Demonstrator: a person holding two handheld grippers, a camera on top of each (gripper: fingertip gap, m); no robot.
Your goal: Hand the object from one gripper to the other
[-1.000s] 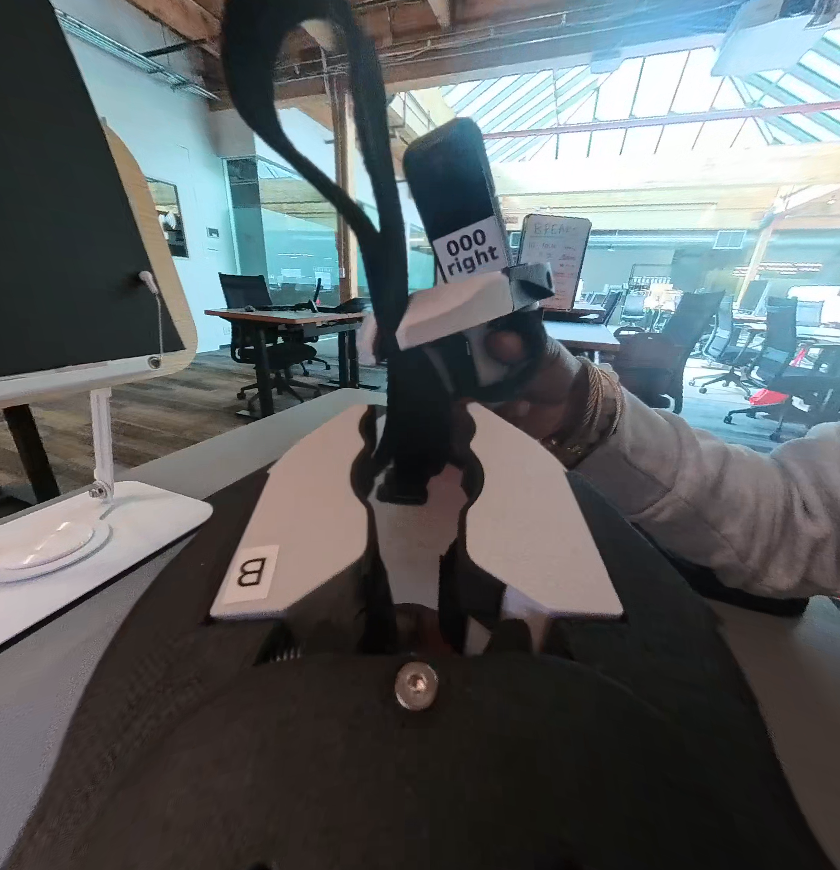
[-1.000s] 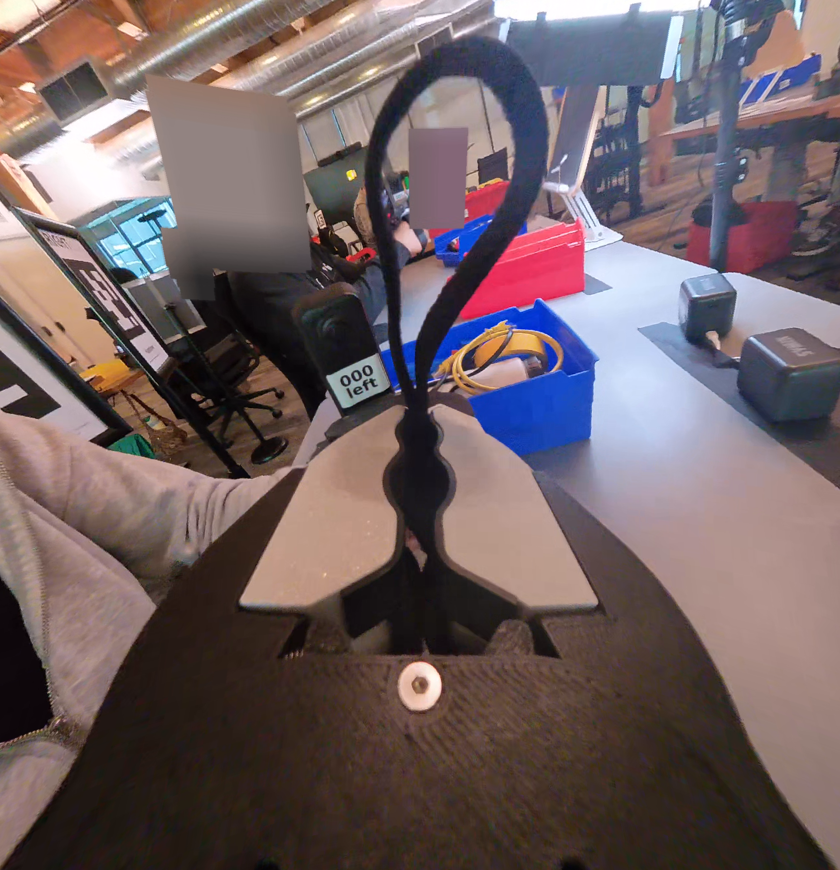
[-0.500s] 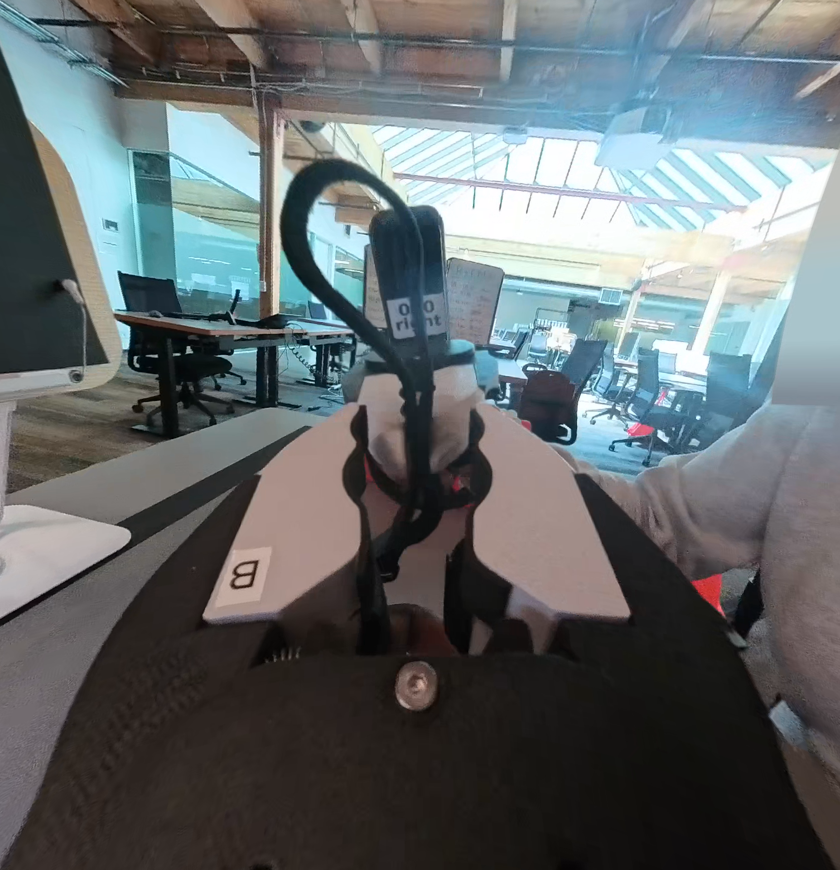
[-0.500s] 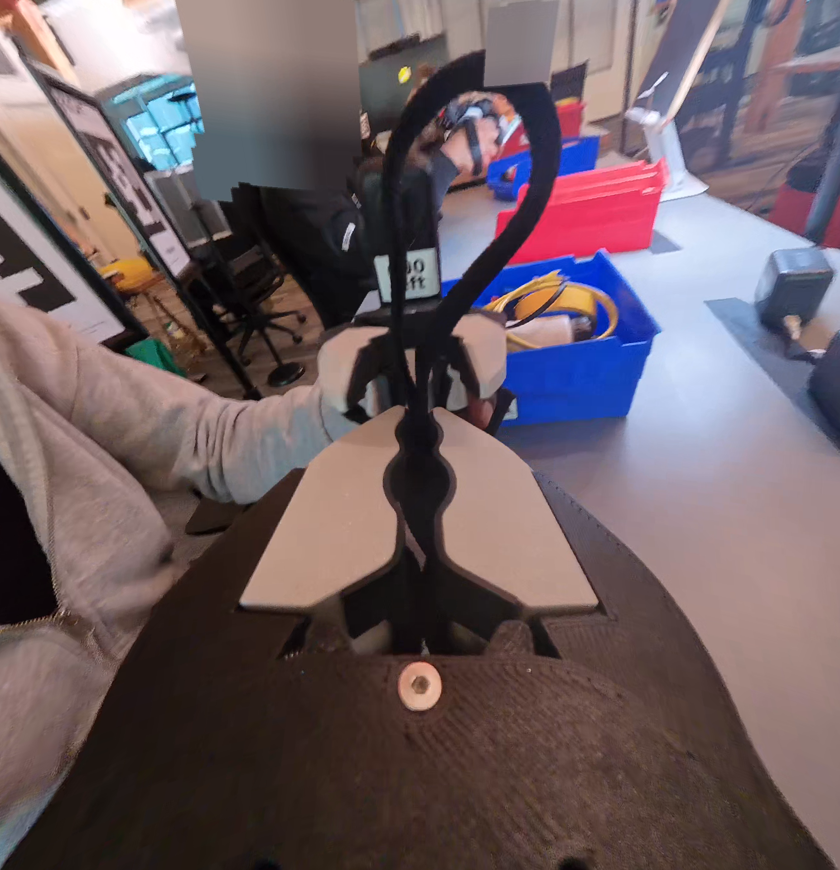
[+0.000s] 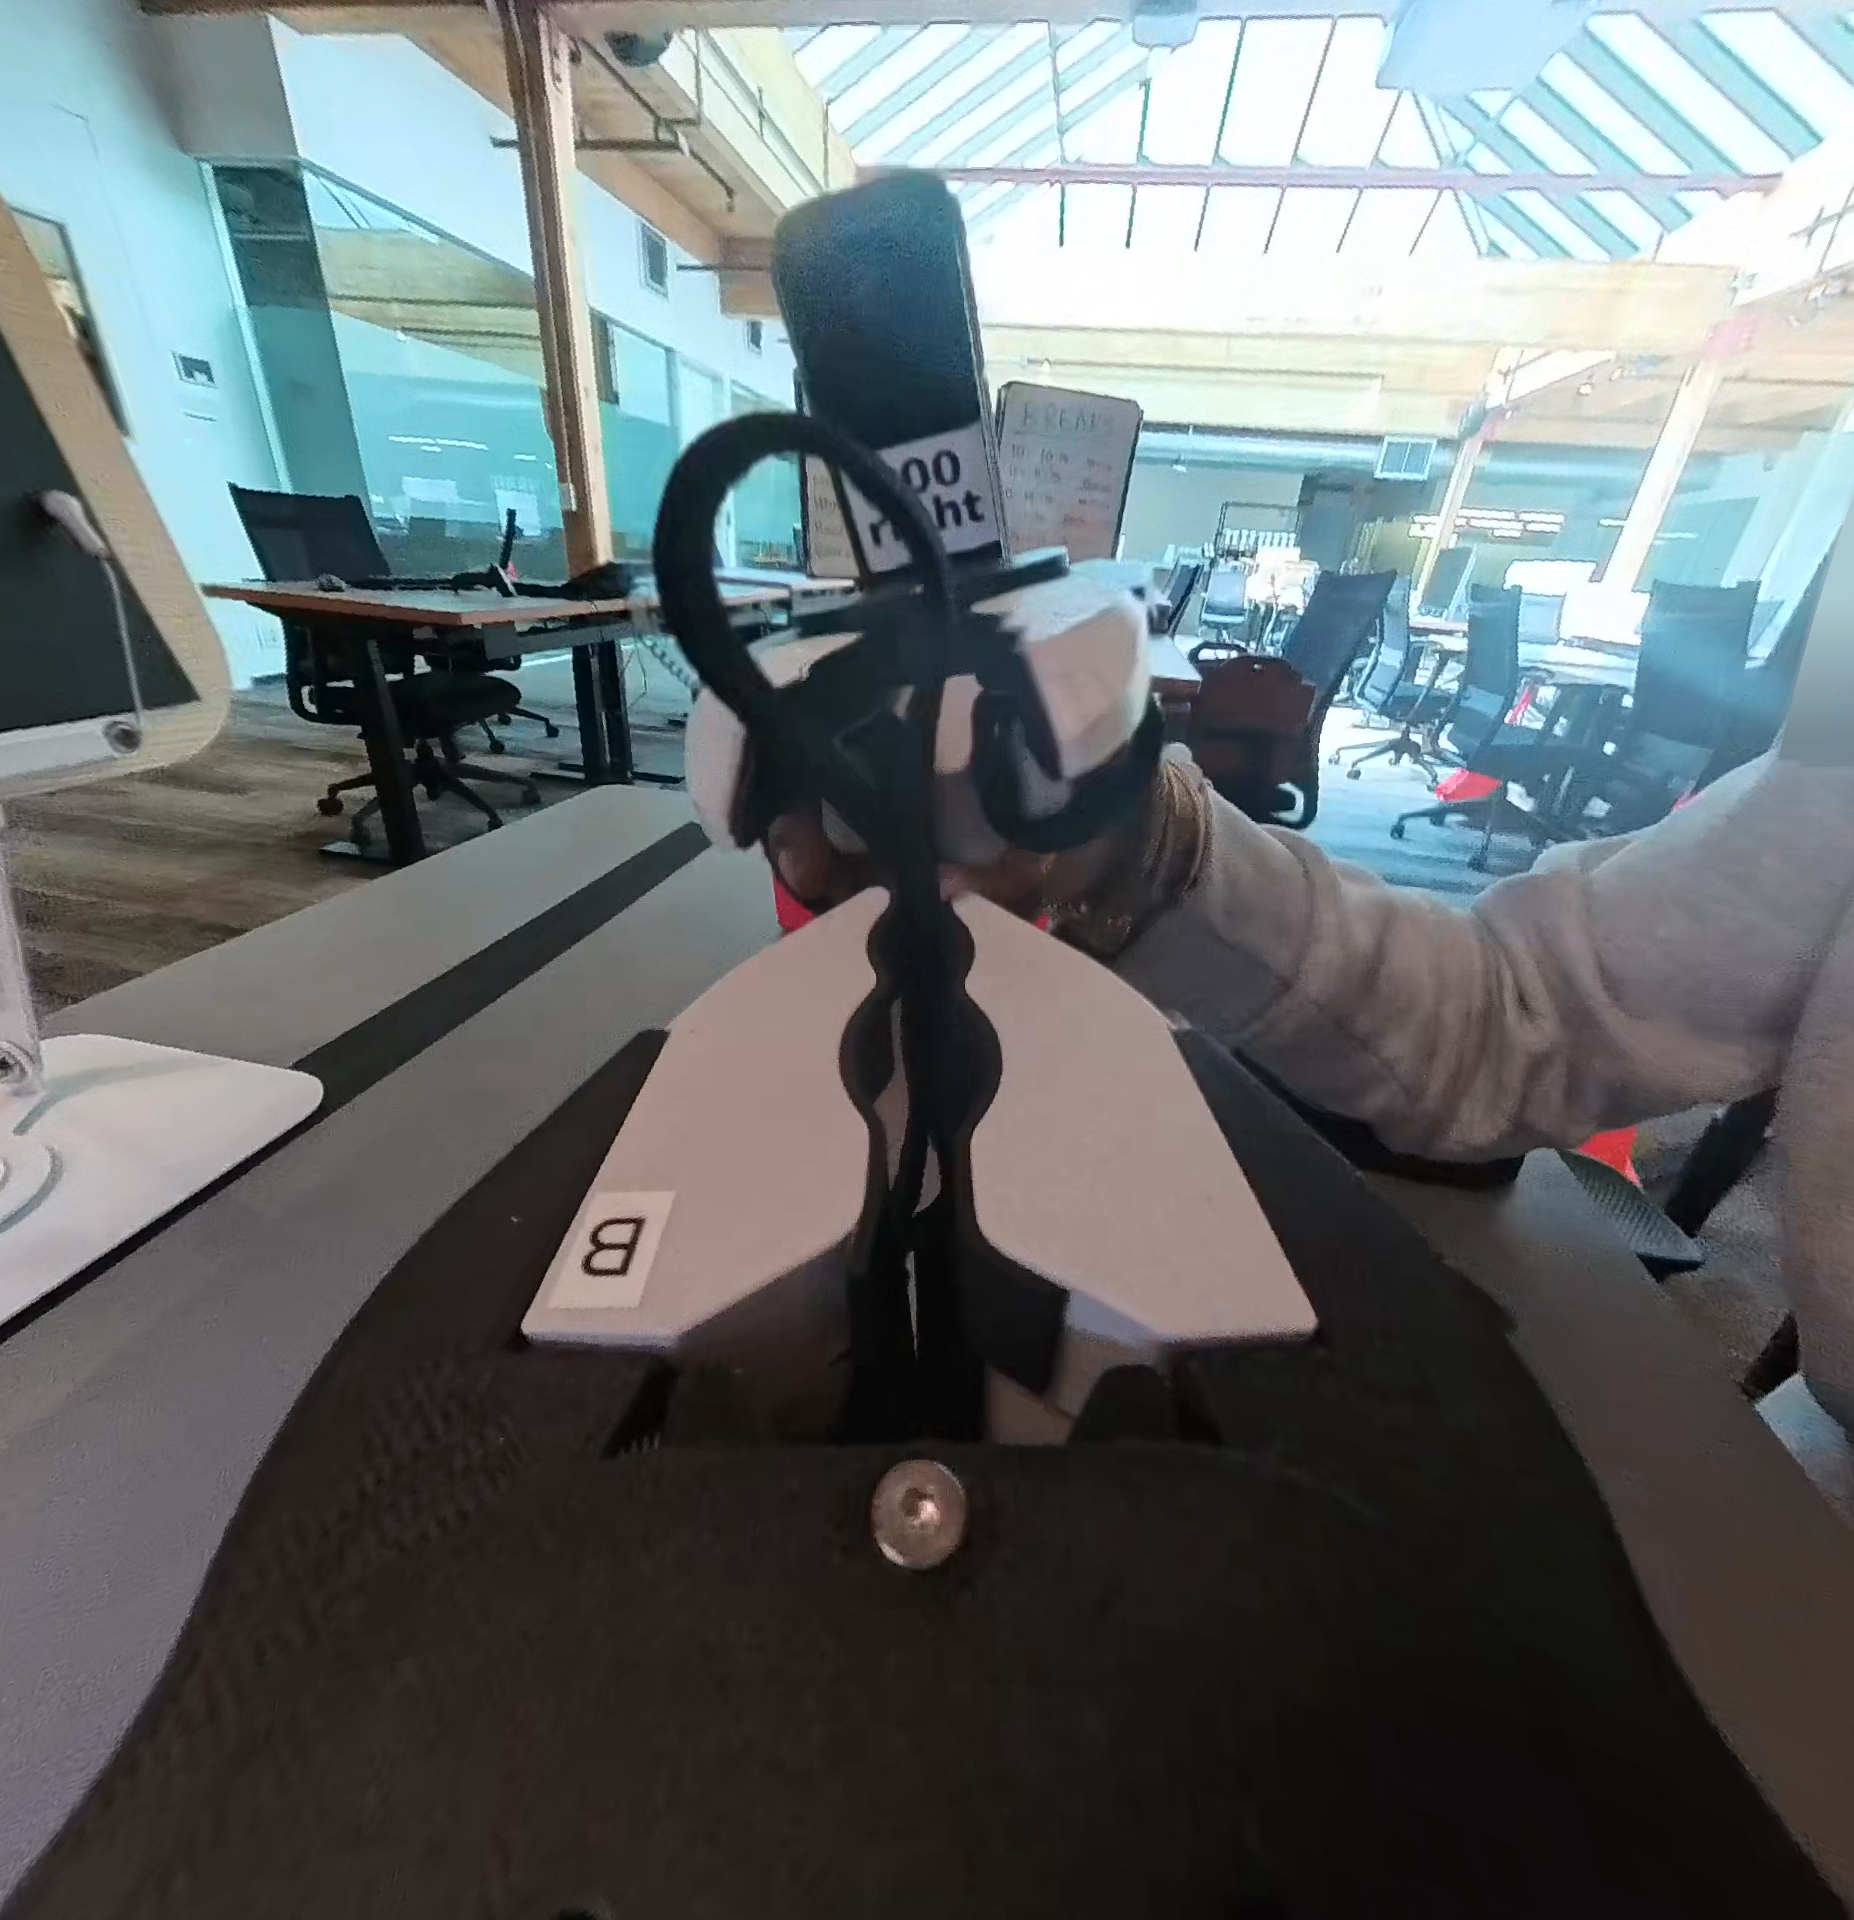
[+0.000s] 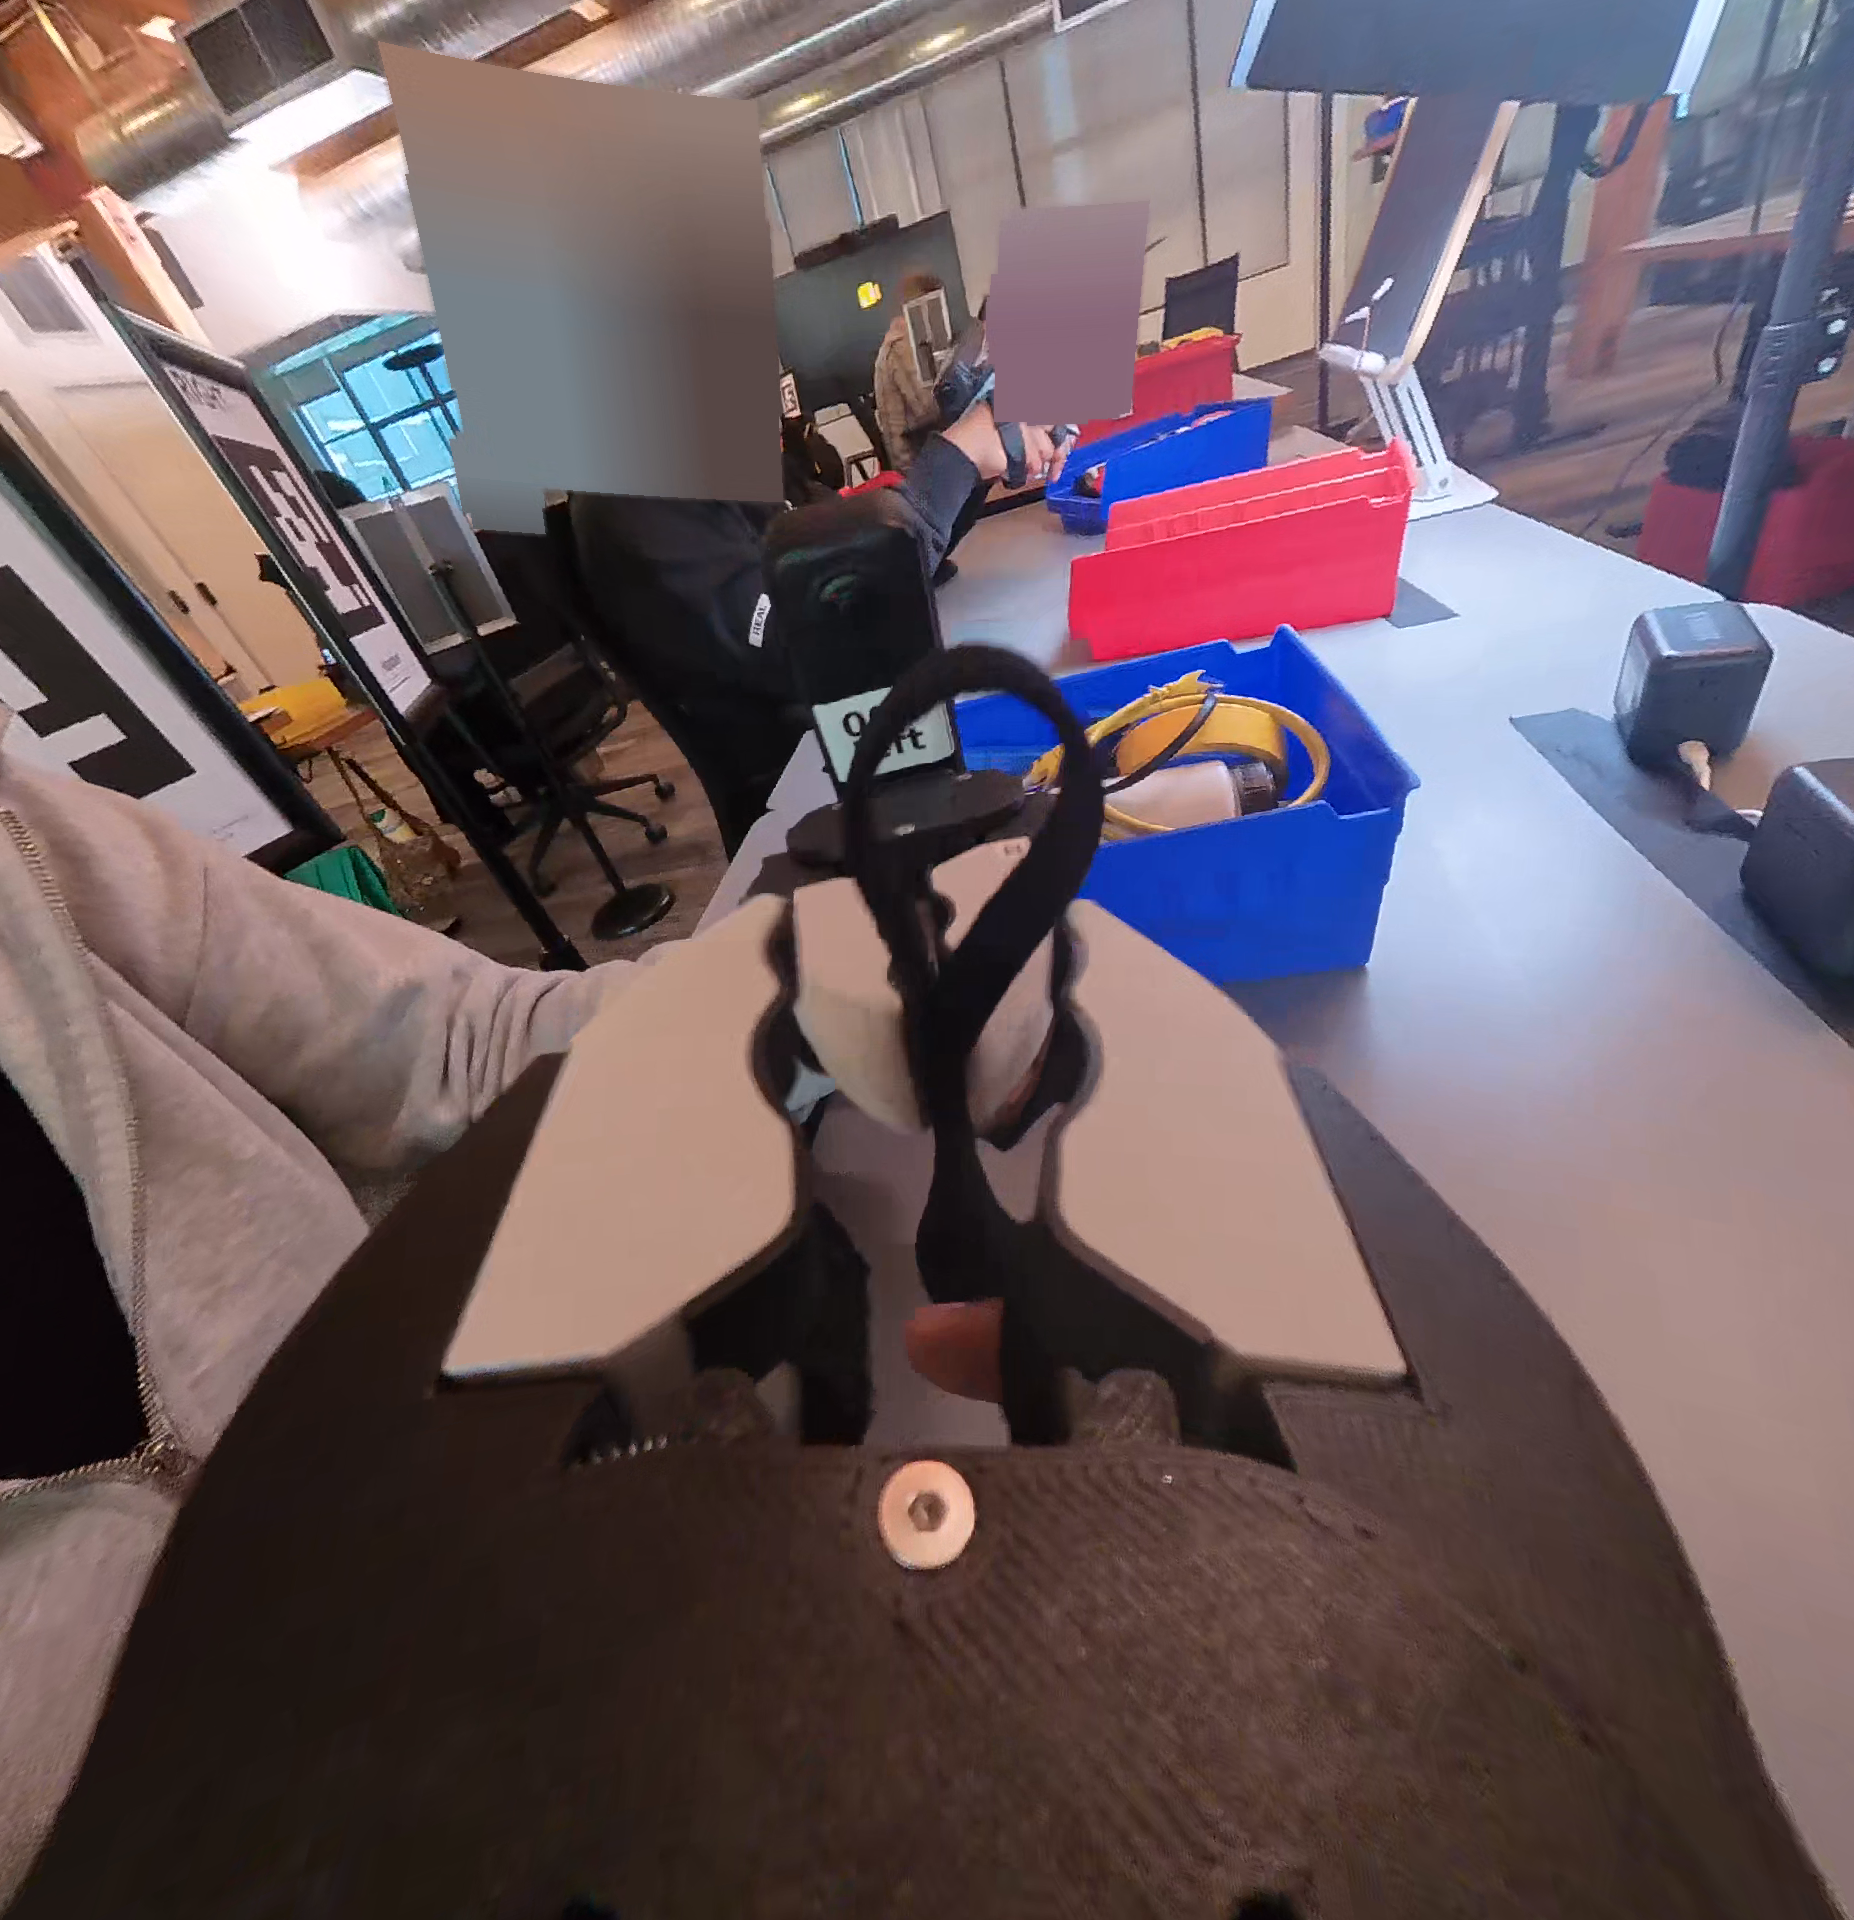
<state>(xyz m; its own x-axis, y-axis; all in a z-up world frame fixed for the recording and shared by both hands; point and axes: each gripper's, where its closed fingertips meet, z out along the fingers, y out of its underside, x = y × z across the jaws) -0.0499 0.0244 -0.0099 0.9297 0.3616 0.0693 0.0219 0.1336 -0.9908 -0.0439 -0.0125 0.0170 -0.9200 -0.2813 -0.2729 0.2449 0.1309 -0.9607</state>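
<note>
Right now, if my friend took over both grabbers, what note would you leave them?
Left gripper: shut on the black loop.
Right gripper: open, fingers on either side of the loop and the left gripper's tips, not pinching.
Loop: up in the air above the grey table, between both grippers.
Done: the pass; the left has it.
Left: pull the right gripper back clear.

**Grippers tip to tip, left clamped, right spread**

Left gripper (image 5: 918,914), grey flat fingers on black textured body, jaws pressed together. Right gripper (image 6: 923,997), same build, jaws spread apart, its tips around the left's tips. Grey-sleeved forearms (image 5: 1474,966) extend behind each gripper, meeting above the table.
</note>
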